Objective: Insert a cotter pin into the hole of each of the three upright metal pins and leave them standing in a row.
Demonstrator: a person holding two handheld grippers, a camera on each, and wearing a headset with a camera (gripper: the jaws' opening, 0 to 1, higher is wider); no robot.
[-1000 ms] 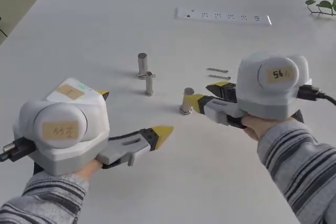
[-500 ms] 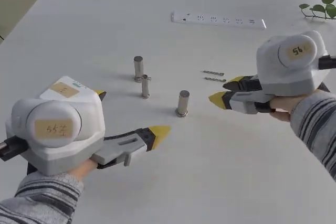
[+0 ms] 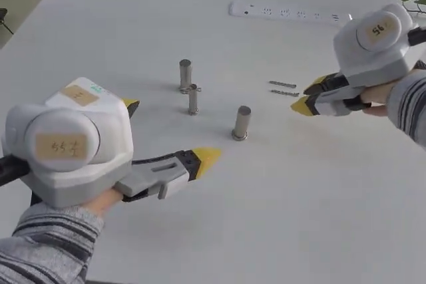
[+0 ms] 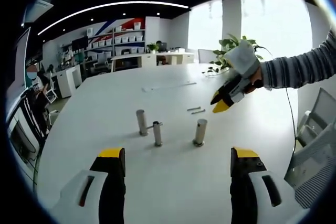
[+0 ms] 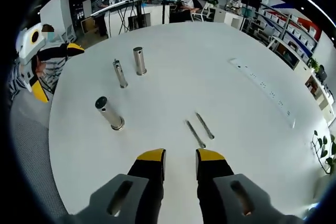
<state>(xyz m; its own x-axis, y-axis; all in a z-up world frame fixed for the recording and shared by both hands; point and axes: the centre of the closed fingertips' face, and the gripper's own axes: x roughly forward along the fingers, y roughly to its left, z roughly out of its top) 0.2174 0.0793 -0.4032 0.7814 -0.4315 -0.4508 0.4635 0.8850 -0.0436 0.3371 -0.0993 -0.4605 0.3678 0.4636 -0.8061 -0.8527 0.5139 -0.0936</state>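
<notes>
Three upright metal pins stand on the white table: a far pin [image 3: 185,74], a middle pin [image 3: 193,98] with a cotter pin through its top, and a near pin [image 3: 242,122] on its own. Two loose cotter pins [image 3: 283,88] lie flat to the right. My right gripper [image 3: 310,95] hovers just right of them, open by a narrow gap and holding nothing; in its own view the cotter pins [image 5: 199,129] lie just ahead of the right gripper [image 5: 181,157]. My left gripper [image 3: 168,131] is wide open at the near left, with the near pin [image 4: 199,131] ahead of the left gripper [image 4: 177,153].
A white power strip [image 3: 289,13] lies at the back of the table, and plant leaves [image 3: 416,1] show at the far right. The table's left edge [image 3: 40,4] runs diagonally at the upper left. Bare tabletop lies in front of the pins.
My right gripper has drawn back from the near pin, rightward and away, to beside the loose cotter pins. The near pin stays upright. The left gripper has hardly moved.
</notes>
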